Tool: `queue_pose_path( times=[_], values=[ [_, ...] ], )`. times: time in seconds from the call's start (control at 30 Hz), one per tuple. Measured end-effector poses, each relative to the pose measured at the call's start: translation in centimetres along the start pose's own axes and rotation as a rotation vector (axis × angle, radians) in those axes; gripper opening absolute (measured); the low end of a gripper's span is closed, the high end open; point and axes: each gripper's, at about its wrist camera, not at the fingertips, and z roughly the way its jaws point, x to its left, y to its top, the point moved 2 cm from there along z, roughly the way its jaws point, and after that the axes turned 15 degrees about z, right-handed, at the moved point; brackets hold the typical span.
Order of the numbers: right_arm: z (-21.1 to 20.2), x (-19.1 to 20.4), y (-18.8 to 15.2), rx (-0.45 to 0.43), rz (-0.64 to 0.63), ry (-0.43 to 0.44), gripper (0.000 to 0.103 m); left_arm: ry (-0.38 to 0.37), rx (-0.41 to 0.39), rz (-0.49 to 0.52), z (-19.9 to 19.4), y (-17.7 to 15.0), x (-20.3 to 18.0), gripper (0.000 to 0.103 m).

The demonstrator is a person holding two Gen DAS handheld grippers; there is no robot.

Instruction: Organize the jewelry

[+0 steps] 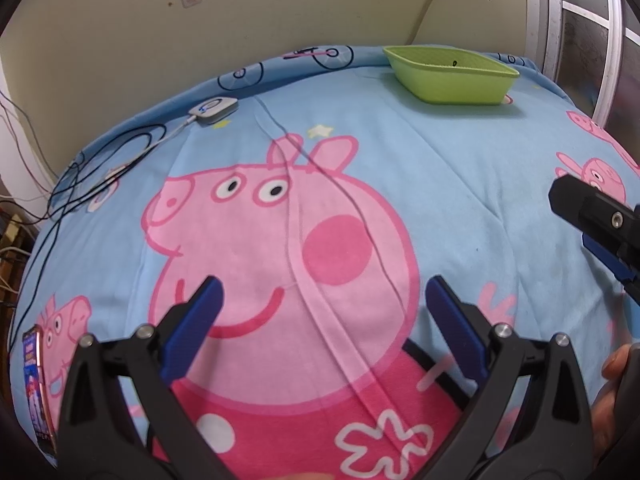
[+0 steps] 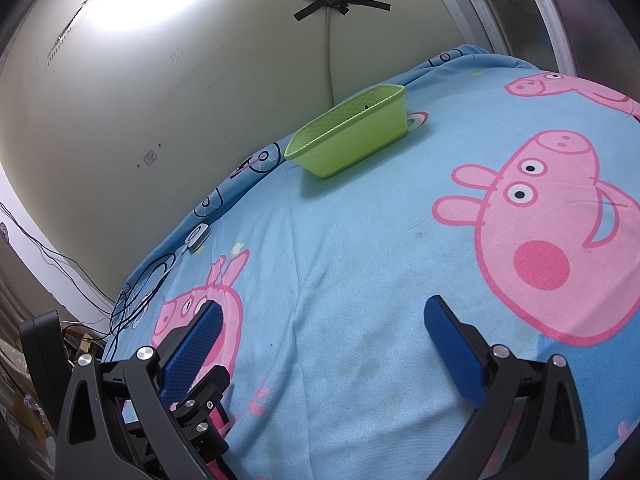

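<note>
The left claw (image 1: pixel 322 300) and the right claw (image 2: pixel 322 322) both hung spread wide and empty over the pig-print bed sheet (image 2: pixel 360 280), while the green basket (image 1: pixel 450 76) sat well ahead near the wall, a small dark item (image 1: pixel 454 63) inside.

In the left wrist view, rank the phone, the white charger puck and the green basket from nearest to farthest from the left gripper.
From the left gripper:
1. Phone, at the near left edge of the bedsheet.
2. White charger puck, far left.
3. Green basket, far right by the wall.
</note>
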Motion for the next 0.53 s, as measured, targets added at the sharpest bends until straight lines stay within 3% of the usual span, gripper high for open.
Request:
queue_pose_path(
  times=[0.2, 0.53],
  values=[
    [0.0, 0.0, 0.0, 0.000, 0.000, 0.000, 0.082, -0.008, -0.032, 0.023, -0.5, 0.2, -0.3, 0.097],
    [-0.2, -0.2, -0.3, -0.003, 0.002, -0.002, 0.082, -0.042, 0.022, -0.007, 0.6, 0.2, 0.4, 0.097]
  ],
)
